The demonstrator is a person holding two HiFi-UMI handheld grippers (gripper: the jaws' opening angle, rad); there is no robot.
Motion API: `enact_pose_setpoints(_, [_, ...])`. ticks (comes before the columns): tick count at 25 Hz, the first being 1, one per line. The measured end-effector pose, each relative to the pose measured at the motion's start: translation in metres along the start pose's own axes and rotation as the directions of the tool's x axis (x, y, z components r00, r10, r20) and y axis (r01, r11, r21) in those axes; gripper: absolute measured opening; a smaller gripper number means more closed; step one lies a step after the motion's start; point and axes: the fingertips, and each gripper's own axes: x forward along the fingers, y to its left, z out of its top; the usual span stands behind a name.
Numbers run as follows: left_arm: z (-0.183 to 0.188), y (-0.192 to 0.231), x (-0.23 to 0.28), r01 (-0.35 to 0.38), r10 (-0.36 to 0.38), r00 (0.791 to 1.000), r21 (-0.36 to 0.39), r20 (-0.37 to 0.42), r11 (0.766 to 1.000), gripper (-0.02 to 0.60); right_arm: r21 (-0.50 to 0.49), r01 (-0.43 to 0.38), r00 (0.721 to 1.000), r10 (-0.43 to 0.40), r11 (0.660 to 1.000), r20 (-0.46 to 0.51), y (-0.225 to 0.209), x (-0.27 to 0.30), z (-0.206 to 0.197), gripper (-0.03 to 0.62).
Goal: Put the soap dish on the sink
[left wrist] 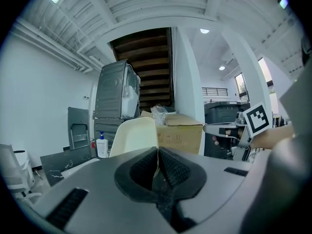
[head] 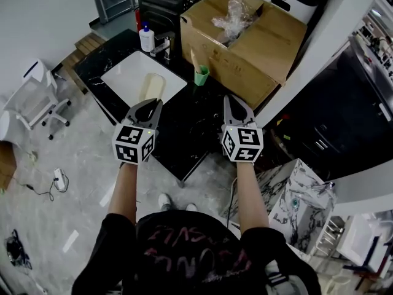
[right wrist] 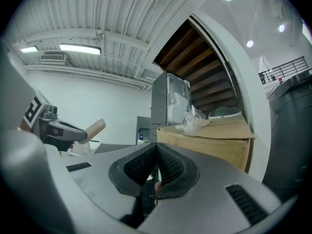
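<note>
My left gripper [head: 149, 103] clamps soap dish [head: 152, 86] by thin rim; may pivot, slip over sink [head: 124, 72] at 11 o'clock. Right gripper [head: 233, 102] closed, probably empty.

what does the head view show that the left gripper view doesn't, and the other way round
Only the head view: a green cup on the black counter, and the person's shoes on the floor below.
Only the left gripper view: the dark underside of a staircase and the ceiling lights.
Both: the cream soap dish clamped in the left gripper, the pump bottle, the cardboard box and the right gripper.
</note>
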Motion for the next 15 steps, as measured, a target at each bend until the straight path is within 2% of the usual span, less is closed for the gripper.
enact_pose_setpoints(4, [-0.004, -0.002, 0.012, 0.029, -0.029, 0.999, 0.001, -0.016, 1.000, 0.025, -0.006, 0.015, 1.000, -0.015, 1.000, 0.002, -0.004, 0.002, 0.003, 0.014])
enact_pose_setpoints(9, [-0.027, -0.001, 0.031, 0.048, -0.050, 0.995, -0.022, -0.086, 0.999, 0.025, -0.003, 0.030, 1.000, -0.030, 1.000, 0.004, -0.010, 0.006, 0.003, 0.013])
enact_pose_setpoints(15, [-0.067, -0.013, 0.056, 0.111, -0.114, 0.971, -0.026, -0.212, 0.994, 0.025, -0.010, 0.031, 1.000, -0.031, 0.999, 0.007, -0.012, 0.010, 0.005, 0.014])
